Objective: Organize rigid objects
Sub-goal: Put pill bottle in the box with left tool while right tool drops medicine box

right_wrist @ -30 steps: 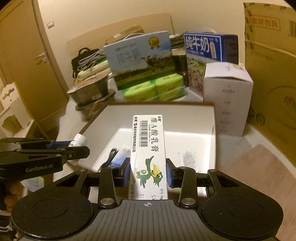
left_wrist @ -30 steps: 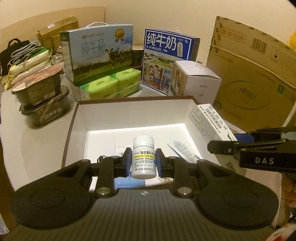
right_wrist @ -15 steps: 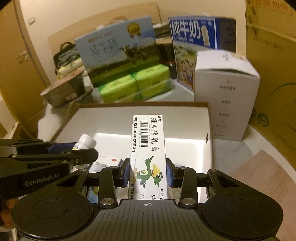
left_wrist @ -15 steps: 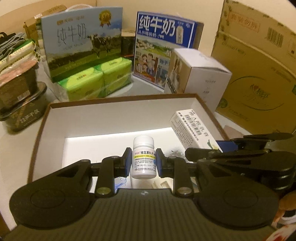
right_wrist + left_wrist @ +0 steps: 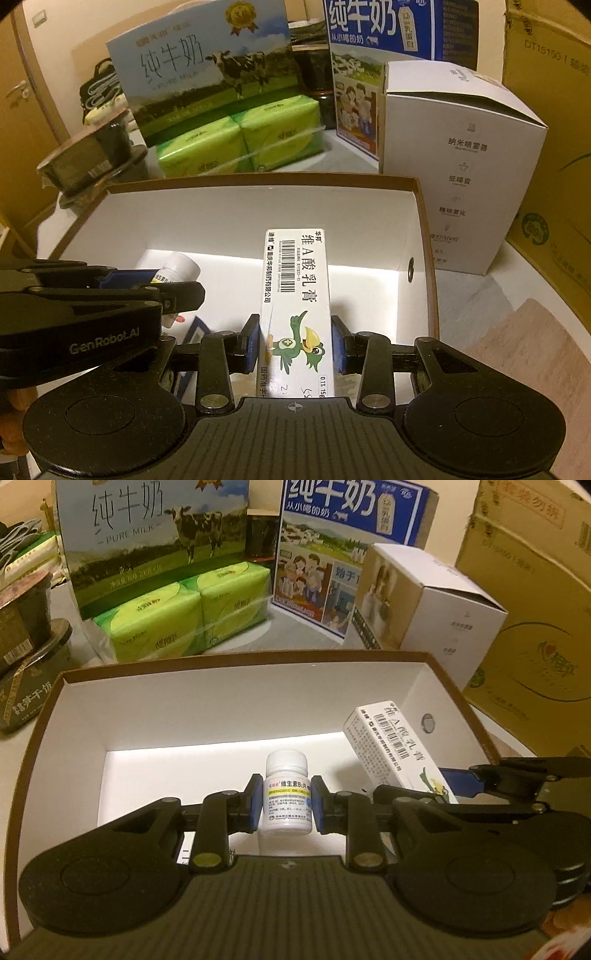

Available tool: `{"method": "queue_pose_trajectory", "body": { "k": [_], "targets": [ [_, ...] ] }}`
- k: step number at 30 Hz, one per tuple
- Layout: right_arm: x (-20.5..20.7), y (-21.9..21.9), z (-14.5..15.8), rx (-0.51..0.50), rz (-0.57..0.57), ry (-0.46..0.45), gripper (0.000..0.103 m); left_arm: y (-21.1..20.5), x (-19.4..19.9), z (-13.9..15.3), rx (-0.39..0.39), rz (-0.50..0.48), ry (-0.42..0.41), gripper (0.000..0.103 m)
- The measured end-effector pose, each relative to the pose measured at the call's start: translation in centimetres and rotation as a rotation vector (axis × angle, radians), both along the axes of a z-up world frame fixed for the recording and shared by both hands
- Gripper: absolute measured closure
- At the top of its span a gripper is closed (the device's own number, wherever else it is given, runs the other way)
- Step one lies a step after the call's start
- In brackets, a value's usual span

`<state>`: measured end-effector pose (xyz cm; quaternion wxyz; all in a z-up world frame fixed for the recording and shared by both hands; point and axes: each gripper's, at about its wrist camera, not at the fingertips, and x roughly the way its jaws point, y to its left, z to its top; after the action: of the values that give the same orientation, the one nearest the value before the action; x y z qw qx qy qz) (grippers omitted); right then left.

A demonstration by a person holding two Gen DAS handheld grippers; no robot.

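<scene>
My left gripper (image 5: 286, 803) is shut on a small white pill bottle (image 5: 286, 794) with a yellow-banded label, held upright over the open white box (image 5: 236, 698) with a brown rim. My right gripper (image 5: 295, 343) is shut on a long white ointment carton (image 5: 295, 295) printed with a green bird. That carton (image 5: 391, 753) shows at the right of the left wrist view, low inside the box. The bottle (image 5: 179, 267) and left gripper (image 5: 177, 291) appear at the left of the right wrist view. Small flat items lie on the box floor, mostly hidden.
Behind the box stand two milk cartons (image 5: 151, 535) (image 5: 347, 535), green tissue packs (image 5: 177, 616) and a white product box (image 5: 428, 602). Dark food tubs (image 5: 26, 657) sit at the left. Big cardboard boxes (image 5: 535, 602) wall the right side.
Both grippers have moved forward and down over the white box, each still holding its item. The box and the goods behind it now loom larger.
</scene>
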<state>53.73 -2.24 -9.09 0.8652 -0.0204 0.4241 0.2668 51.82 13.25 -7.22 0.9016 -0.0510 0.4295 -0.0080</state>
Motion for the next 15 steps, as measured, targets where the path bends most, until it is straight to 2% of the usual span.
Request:
{"method": "queue_pose_trajectory", "body": {
  "k": [5,8,15],
  "targets": [
    [0.5,0.2,-0.2,-0.001,0.000,-0.001,0.065,0.4,0.9,-0.7,-0.014,-0.006,0.021,0.079],
    [0.5,0.4,-0.2,-0.002,-0.001,0.002,0.065,0.6,0.9,-0.8,-0.011,0.007,0.018,0.072],
    [0.6,0.2,-0.1,0.002,-0.006,0.003,0.065,1.6,0.5,-0.4,0.006,0.029,0.017,0.072]
  ]
}}
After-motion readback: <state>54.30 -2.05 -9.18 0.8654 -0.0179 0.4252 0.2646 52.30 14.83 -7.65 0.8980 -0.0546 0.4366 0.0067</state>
